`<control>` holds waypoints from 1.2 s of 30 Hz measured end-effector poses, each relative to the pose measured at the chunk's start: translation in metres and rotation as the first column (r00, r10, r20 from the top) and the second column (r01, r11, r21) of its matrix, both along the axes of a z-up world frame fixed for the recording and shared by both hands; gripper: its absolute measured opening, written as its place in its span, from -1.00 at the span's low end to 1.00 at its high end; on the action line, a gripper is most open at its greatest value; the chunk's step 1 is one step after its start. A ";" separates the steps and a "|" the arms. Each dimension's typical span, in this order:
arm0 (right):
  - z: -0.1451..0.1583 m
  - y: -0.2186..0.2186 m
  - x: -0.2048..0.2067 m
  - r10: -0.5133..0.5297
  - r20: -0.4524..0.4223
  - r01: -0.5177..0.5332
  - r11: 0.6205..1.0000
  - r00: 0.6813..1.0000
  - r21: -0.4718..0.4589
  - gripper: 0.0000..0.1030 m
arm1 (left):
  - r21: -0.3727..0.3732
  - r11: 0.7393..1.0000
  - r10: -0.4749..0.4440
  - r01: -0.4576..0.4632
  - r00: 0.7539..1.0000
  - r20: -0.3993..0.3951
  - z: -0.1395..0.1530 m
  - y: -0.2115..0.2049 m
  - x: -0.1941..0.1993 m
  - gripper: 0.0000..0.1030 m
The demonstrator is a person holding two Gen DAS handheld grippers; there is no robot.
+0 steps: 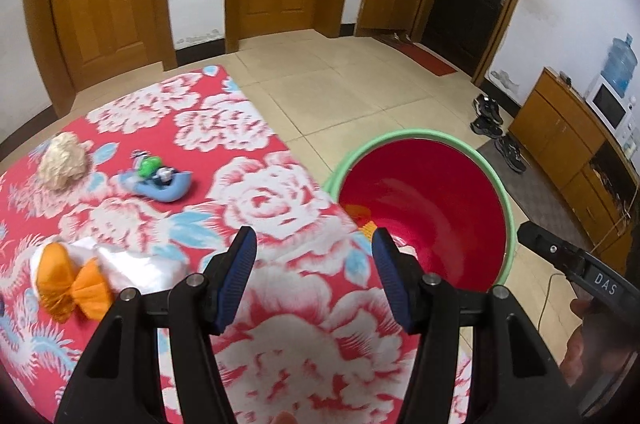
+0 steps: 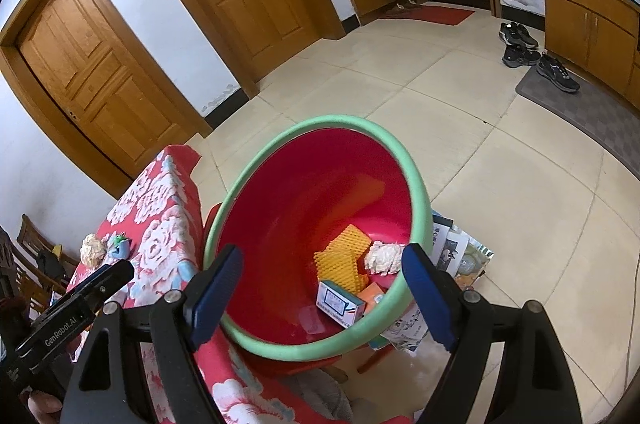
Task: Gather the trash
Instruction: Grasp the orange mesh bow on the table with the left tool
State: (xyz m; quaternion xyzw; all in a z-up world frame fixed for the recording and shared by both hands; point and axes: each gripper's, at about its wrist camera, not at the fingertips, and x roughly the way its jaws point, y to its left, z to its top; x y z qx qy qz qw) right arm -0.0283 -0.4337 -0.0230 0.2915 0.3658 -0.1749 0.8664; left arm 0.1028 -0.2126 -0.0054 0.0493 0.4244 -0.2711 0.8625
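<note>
Left tool (image 1: 314,256) empty, jaws apart, over tabletop (image 1: 280,207) edge. Right tool (image 2: 320,284) also wide, nothing held, above bin (image 2: 320,352) — lower centre. Trash left: paper wad (image 1: 64,161), blue wrapper (image 1: 160,179), orange wrapper (image 1: 72,284), all left of frame. Risks — light wrapper slipping from pads, reach nudging wad off edge, drop missing bin rim.

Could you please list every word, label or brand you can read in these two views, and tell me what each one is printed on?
"DAS" – on the black body of the right claw's handle, seen from the left wrist view; cut off, possibly part of a longer word.
"GenRobot.AI" – on the black body of the left claw's handle, seen from the right wrist view.
Print on the small white box in the red bin: too small to read.
Papers beside the bin: unreadable.
</note>
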 end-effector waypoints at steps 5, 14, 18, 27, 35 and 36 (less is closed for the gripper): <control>0.003 0.010 0.002 0.024 0.001 -0.023 1.000 1.000 -0.006 0.66 | -0.004 0.999 0.039 -0.039 0.999 0.006 0.003 0.021 0.001 0.16; 0.005 0.029 0.009 0.066 -0.010 -0.066 0.998 0.998 -0.010 0.67 | -0.006 0.991 0.131 -0.131 0.991 0.013 0.006 0.066 0.006 0.16; 0.005 0.040 0.016 0.091 -0.020 -0.091 0.996 0.996 -0.008 0.67 | -0.002 0.984 0.181 -0.181 0.983 0.022 0.009 0.090 0.010 0.16; 0.006 0.062 0.027 0.134 -0.032 -0.135 0.991 0.990 -0.023 0.67 | 0.024 0.956 0.292 -0.293 0.956 0.039 0.004 0.142 0.021 0.16; 0.003 0.075 0.037 0.160 -0.059 -0.162 0.986 0.985 -0.027 0.67 | 0.062 0.931 0.358 -0.360 0.933 0.039 -0.014 0.167 0.030 0.16; 0.003 0.077 0.038 0.165 -0.061 -0.167 0.986 0.984 -0.029 0.67 | 0.066 0.929 0.361 -0.363 0.932 0.036 -0.017 0.167 0.031 0.16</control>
